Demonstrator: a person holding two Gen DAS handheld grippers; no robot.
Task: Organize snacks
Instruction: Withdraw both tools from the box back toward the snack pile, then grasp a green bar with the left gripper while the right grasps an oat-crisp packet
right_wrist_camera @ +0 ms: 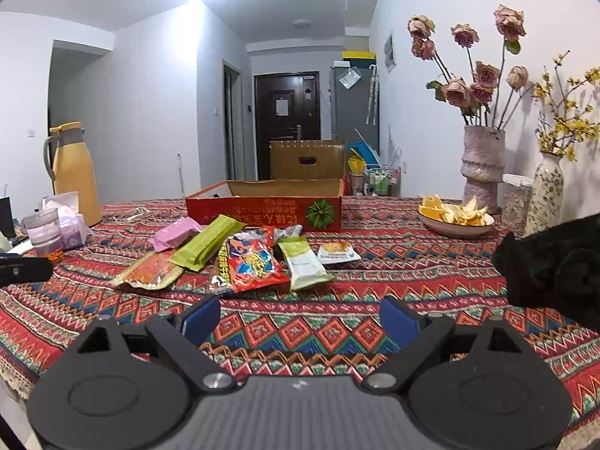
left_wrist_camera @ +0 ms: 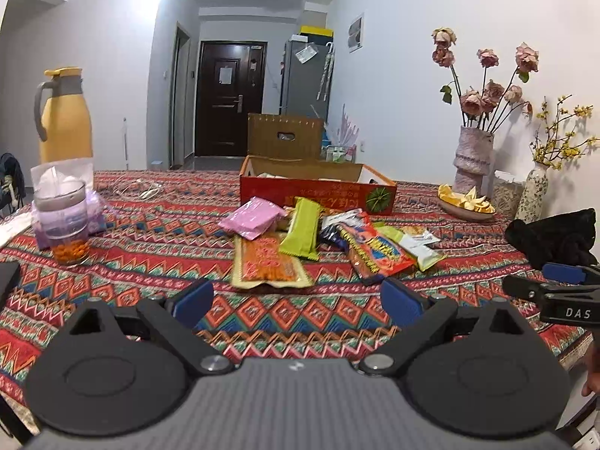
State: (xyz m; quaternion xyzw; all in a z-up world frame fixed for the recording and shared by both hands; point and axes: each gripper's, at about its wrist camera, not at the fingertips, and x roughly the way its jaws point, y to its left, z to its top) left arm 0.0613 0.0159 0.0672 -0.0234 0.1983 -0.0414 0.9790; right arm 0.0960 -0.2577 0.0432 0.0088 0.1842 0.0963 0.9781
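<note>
We're at the start: both the left gripper (left_wrist_camera: 296,302) and right gripper (right_wrist_camera: 300,318) hang wide open, holding nothing, over the near edge of the table (right_wrist_camera: 337,322). The snack packets (right_wrist_camera: 240,258) lie mid-table, just before the red box (right_wrist_camera: 262,212). Next, we judge, one gripper reaches in and closes on a packet.

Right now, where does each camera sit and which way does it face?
Left wrist: on the left gripper, low over the tablecloth, facing the snack pile and red box; own open fingers, right gripper at right.
Right wrist: on the right gripper, same heading; own open fingers, left gripper's tip at left.
Shared: snacks, box, yellow jug, rose vase.
</note>
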